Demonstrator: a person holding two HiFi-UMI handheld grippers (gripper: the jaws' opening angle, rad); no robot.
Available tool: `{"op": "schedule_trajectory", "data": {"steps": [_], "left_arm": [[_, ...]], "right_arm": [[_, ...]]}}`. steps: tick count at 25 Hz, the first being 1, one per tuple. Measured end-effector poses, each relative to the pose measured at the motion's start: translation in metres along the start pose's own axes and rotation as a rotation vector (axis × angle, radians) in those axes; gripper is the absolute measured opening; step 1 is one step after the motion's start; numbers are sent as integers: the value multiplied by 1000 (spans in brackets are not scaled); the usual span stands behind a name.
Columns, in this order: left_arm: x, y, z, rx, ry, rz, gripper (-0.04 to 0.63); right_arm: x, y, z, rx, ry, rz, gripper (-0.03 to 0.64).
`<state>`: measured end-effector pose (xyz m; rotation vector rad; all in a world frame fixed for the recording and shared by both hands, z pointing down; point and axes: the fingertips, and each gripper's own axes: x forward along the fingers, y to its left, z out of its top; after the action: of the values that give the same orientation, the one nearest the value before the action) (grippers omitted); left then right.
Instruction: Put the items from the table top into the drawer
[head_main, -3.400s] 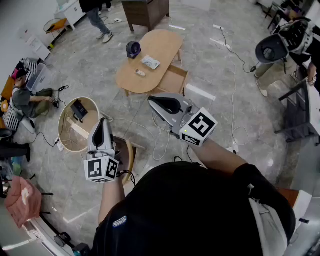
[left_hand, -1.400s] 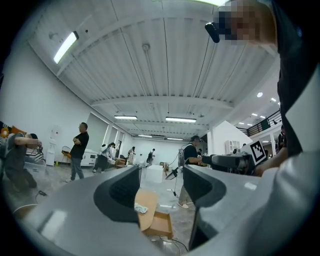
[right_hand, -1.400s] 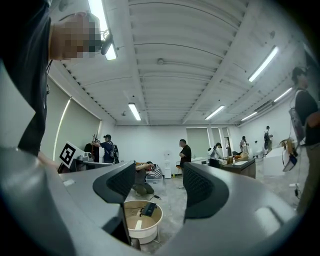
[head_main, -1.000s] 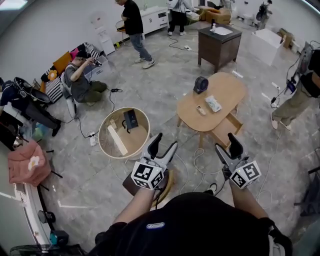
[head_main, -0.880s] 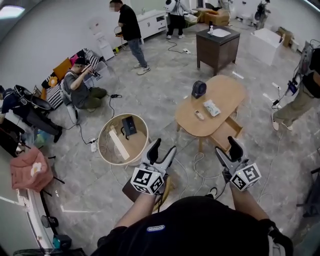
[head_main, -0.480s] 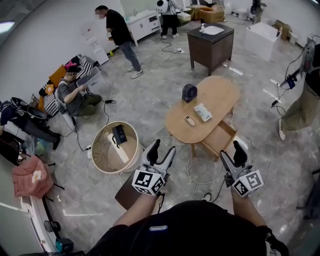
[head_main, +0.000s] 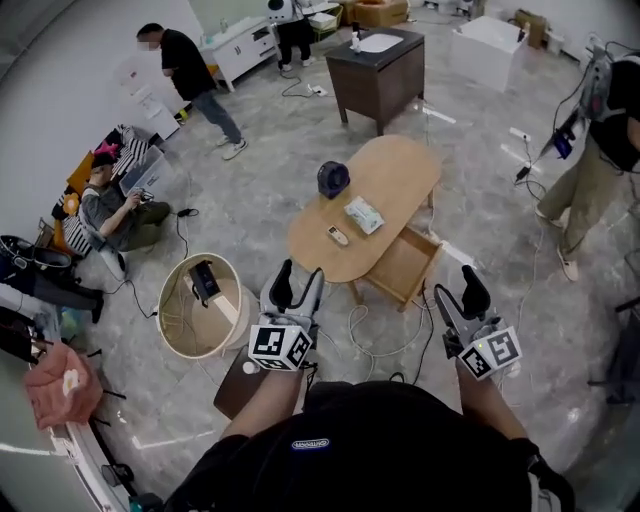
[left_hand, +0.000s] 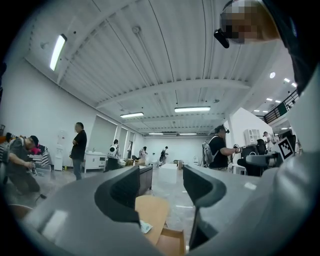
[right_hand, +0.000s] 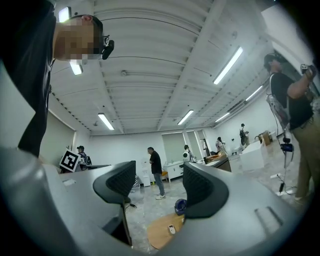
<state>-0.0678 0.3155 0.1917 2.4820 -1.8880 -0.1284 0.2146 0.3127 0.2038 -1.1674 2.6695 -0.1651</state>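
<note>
An oval wooden table (head_main: 385, 175) stands ahead on the floor, well beyond both grippers. On it are a dark round object (head_main: 332, 178), a white packet (head_main: 364, 214) and a small remote (head_main: 338, 235). Its drawer (head_main: 405, 265) is pulled out on the near right side and looks empty. My left gripper (head_main: 297, 280) and right gripper (head_main: 457, 290) are held up in front of me, both open and holding nothing. The left gripper view shows the table (left_hand: 152, 207), the packet (left_hand: 145, 227) and the drawer (left_hand: 171, 242) between its jaws. In the right gripper view the remote (right_hand: 171, 229) and the dark round object (right_hand: 180, 206) appear.
A round wooden tub (head_main: 172, 335) with a black device sits left of my left gripper. White cables (head_main: 375, 335) trail on the floor before the drawer. A dark cabinet (head_main: 378, 70) stands behind the table. People stand at far left (head_main: 190, 75) and right (head_main: 600, 130); one person sits (head_main: 115, 200).
The head view has swung, so the table now sits a little further left and higher in the picture. Both grippers have stayed raised, open and empty.
</note>
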Motion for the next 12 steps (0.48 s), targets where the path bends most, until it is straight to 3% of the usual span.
{"op": "schedule_trajectory", "data": {"steps": [7, 12], "left_arm": [[35, -14, -12, 19, 31, -17, 265], [62, 6, -18, 21, 11, -14, 264]], "right_arm": [[19, -20, 2, -13, 13, -4, 304], [57, -27, -8, -51, 26, 8, 304]]}}
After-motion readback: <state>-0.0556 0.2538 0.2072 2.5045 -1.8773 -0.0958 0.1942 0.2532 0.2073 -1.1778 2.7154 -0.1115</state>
